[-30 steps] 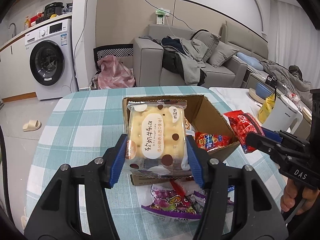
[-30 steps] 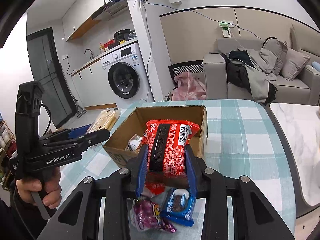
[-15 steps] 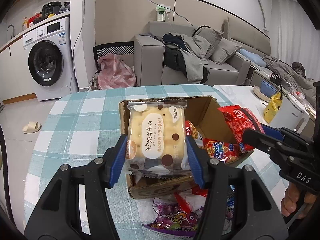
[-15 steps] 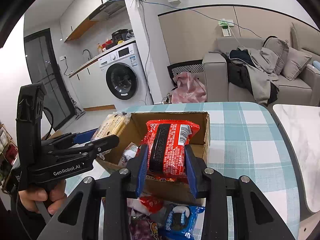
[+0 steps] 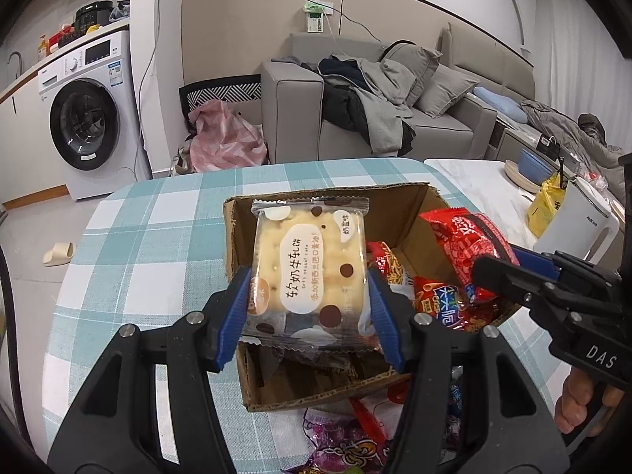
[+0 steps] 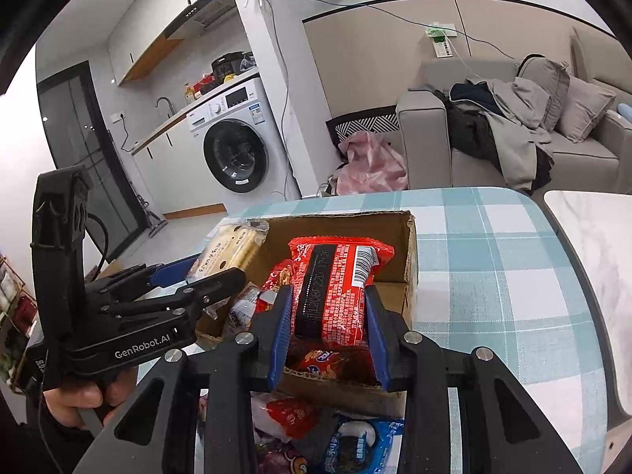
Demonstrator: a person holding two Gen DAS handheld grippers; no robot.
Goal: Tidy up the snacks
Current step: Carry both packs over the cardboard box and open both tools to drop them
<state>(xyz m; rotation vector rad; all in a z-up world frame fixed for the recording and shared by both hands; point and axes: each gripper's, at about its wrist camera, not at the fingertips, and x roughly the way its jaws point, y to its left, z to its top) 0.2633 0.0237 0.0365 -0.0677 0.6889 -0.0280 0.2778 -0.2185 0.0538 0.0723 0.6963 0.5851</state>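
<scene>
An open cardboard box (image 5: 399, 201) stands on the checked table and holds several snack packets. My left gripper (image 5: 310, 308) is shut on a clear packet of pale soft biscuit (image 5: 312, 260) and holds it over the box's left half. My right gripper (image 6: 328, 331) is shut on a red snack packet (image 6: 339, 288) and holds it over the box's (image 6: 395, 229) right side. The red packet (image 5: 466, 245) and right gripper also show at the right of the left wrist view. The biscuit packet (image 6: 229, 249) and left gripper show at the left of the right wrist view.
Loose packets lie on the table in front of the box: a purple one (image 5: 347, 442), a blue one (image 6: 363, 446) and a red one (image 6: 292, 414). A white kettle (image 5: 576, 221) and a yellow bag (image 5: 547, 205) stand on the white counter to the right. A sofa stands behind the table.
Both grippers have moved forward with their packets and now hold them over the box opening. The box looks nearer and larger in both views.
</scene>
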